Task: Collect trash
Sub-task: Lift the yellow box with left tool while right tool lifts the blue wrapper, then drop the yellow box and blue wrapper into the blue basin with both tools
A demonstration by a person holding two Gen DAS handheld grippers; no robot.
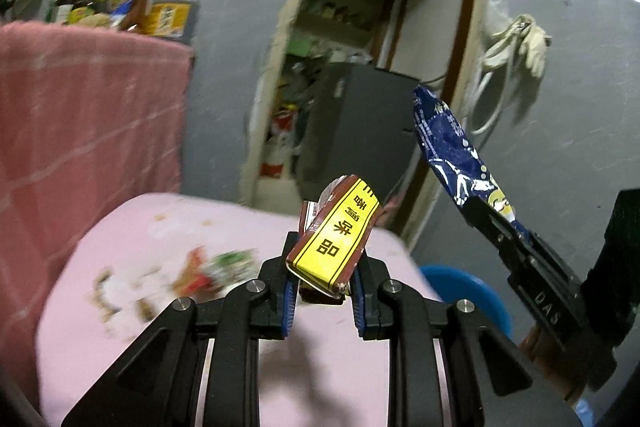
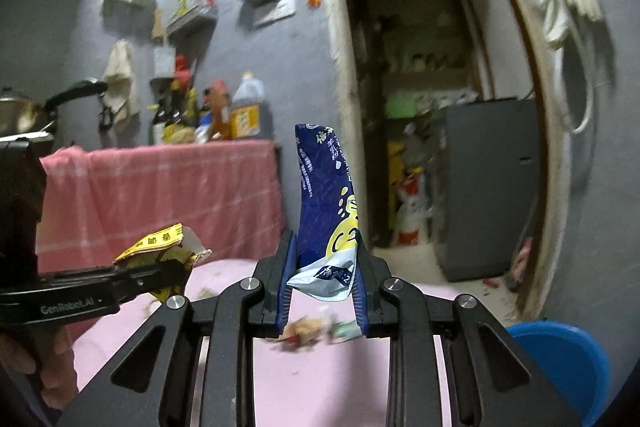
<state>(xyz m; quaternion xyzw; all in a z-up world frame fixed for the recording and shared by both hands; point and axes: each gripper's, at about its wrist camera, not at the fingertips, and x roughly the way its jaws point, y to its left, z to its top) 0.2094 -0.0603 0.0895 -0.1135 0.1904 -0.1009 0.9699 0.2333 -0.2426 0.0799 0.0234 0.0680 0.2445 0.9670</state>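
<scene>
Black linkage arms of the left gripper (image 1: 324,283) fill the bottom of the left wrist view; its jaws stand narrow, clamped on a folded yellow-and-brown paper packet (image 1: 334,243). Packet sticks up and forward from between the blue pads, lower end pinched, upper end free.

Right wrist view: right gripper (image 2: 322,291), jaws likewise narrow, clamped on a crumpled dark blue plastic wrapper with a yellow print (image 2: 328,195). Wrapper stands nearly upright, white bottom edge caught between the pads.

Both held pieces are lifted clear above the pink-covered bench (image 1: 132,251). Loose scraps of wrappers and crumbs (image 1: 192,279) lie on the bench surface, blurred; in the right view they sit below and just beyond the jaws (image 2: 316,333).

Cross-view notes:
- Left view shows the right gripper at the right edge, blue wrapper angled up-left.
- Right view shows the left gripper at the left edge, side-on, with the packet, and part of the hand (image 2: 48,367) holding it.
- Blue round bin (image 2: 560,367) at lower right, beside the bench; much more of it shows in the right view.
- Only the right view shows a metal pot (image 2: 20,111) on the far left.
- Pink checked cloth (image 1: 88,115) hangs behind the bench in both.
</scene>
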